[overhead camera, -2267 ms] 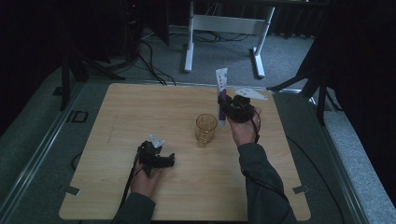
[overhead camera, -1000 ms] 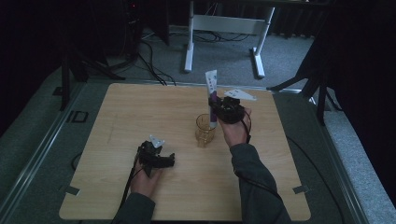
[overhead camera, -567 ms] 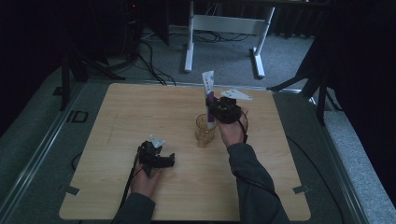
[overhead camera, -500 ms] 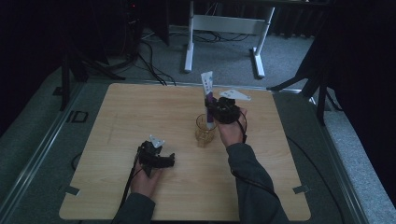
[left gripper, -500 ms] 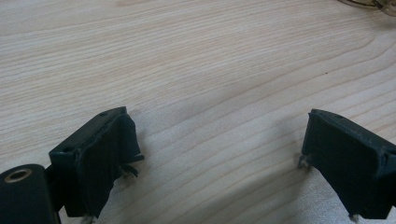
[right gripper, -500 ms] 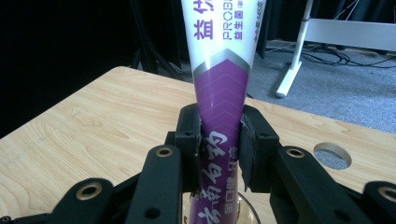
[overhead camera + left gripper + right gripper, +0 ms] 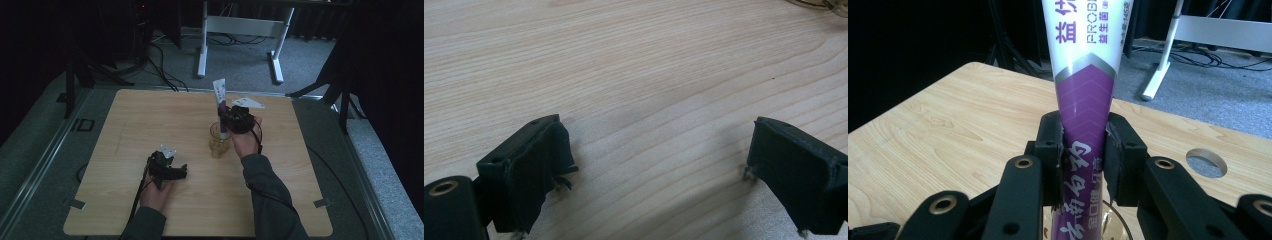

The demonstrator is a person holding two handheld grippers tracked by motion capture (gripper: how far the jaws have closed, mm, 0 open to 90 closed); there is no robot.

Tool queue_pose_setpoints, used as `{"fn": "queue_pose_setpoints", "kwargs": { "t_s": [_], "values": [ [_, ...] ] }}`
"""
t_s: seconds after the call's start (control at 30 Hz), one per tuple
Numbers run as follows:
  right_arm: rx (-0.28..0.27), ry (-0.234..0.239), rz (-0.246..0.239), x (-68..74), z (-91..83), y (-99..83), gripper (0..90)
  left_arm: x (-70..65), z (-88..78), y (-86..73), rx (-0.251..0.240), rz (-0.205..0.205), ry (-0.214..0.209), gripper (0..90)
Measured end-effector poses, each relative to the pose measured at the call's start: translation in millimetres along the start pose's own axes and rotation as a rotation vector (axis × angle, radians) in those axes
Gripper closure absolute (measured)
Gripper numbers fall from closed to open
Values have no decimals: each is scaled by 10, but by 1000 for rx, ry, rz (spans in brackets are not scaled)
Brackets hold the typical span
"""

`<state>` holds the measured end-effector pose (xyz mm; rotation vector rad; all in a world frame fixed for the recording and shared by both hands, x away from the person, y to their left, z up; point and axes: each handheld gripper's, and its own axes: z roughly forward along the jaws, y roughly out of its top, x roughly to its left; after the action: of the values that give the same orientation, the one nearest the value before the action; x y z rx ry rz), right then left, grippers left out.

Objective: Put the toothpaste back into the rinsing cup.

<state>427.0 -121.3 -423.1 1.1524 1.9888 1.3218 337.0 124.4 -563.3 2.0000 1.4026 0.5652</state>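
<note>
Purple-and-white toothpaste tube (image 7: 1087, 100) stands upright, pinched in the right gripper (image 7: 1083, 157), its lower end inside the glass cup (image 7: 219, 141) near table centre. Tilting could tip that cup. At seven o'clock, the left gripper (image 7: 659, 170) rests spread, holding nothing.

Pale wooden table (image 7: 150, 120), glass cup (image 7: 219, 141) standing

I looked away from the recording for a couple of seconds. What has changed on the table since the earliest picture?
The right gripper, shut on the purple and white tube, carried it from the table's far right toward the middle; it now holds it upright with the lower end at the glass cup. The left gripper stayed resting open on the table, and the cup stayed put.
</note>
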Motion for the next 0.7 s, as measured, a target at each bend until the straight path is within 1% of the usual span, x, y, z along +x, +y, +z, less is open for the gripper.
{"fn": "queue_pose_setpoints", "kwargs": {
  "t_s": [0.17,0.3,0.7],
  "values": [
    [9,-2,-7,8,14,-31,717,0,0,0,0,0,0,78],
    [21,-6,-29,19,28,-58,717,0,0,0,0,0,0,78],
    [43,-11,-30,-2,53,-144,715,1,0,0,0,1,1,78]
  ]
}}
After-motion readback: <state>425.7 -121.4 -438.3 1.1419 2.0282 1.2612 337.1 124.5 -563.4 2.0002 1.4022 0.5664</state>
